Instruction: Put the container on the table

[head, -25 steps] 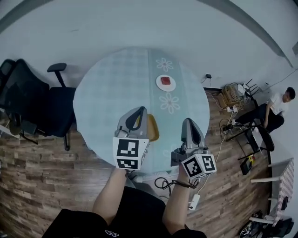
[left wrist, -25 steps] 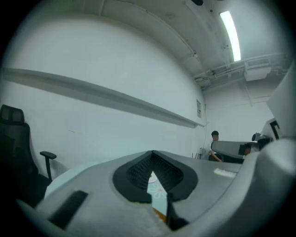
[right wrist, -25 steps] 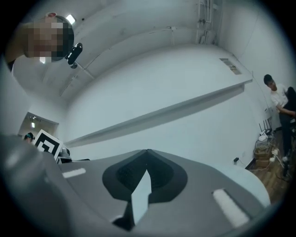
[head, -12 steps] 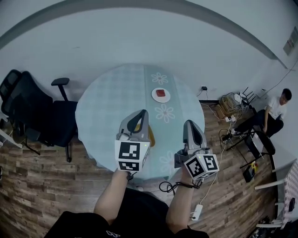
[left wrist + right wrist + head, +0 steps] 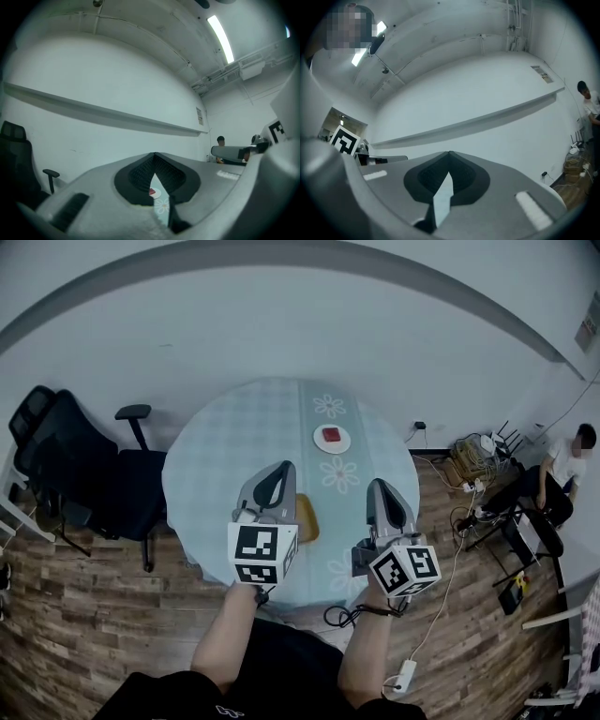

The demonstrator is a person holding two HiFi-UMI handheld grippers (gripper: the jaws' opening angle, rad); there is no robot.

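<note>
- A white wall (image 5: 281, 324) is curving behind a round table (image 5: 225, 456), which is wearing a pale blue checked cloth with white flowers and standing on a wood-plank floor (image 5: 75, 615).
- At the far left, a black office chair (image 5: 84, 474) is sitting just beside the table's edge.
- The left gripper (image 5: 279, 468) is hanging above the near part of the table, its marker cube (image 5: 262, 554) facing the camera. In the left gripper view its jaws are meeting at the tips and pinching nothing. Only a thin slit below the tips is showing the tablecloth.
- The amber-yellow container (image 5: 307, 518) is lying on the table near its near edge, just right of the left gripper, which is hiding part of it. The part that shows is running lengthwise away from the person toward the wall. Which end is leading cannot be told.
- Farther back, along the cloth's flowered strip, a small round white dish (image 5: 331, 438) is carrying a red piece, well apart from the container.
- The right gripper (image 5: 380, 486) is hovering over the table's near right edge, clear of the container, its jaws pressed together on nothing.
- At the far right, a seated person (image 5: 562, 474) is sitting by a tangle of cables (image 5: 469, 442) on the floor.
</note>
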